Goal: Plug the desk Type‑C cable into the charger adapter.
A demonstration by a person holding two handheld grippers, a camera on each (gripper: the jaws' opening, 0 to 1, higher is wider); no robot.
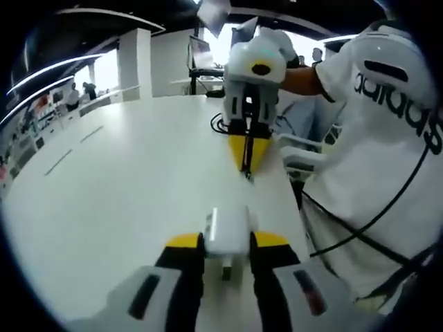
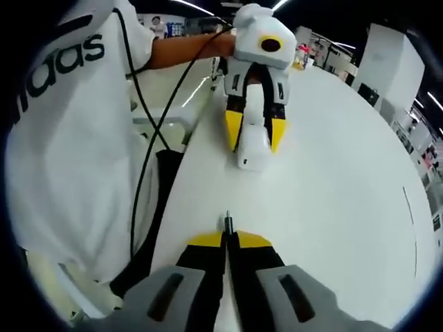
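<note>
Two tongs are held facing over the worktop [image 1: 124, 180], left tongs [image 1: 227, 242] clamped on the charger [image 1: 228, 232], right tongs [image 2: 227, 238] pinching the plug [image 2: 227, 223] at twelve o'clock, aligned for insertion.

A wide white table [image 1: 124, 180] stretches far into an open hall. Beside it stands a person in a white T-shirt [image 2: 69, 131] with black lettering. A white chair [image 1: 304, 155] sits at the table's edge, and a laptop [image 1: 201, 55] stands at the far end.

L gripper [image 1: 227, 243] jaws clamped, R gripper [image 2: 228, 234] jaws pinched tight, tips facing.
</note>
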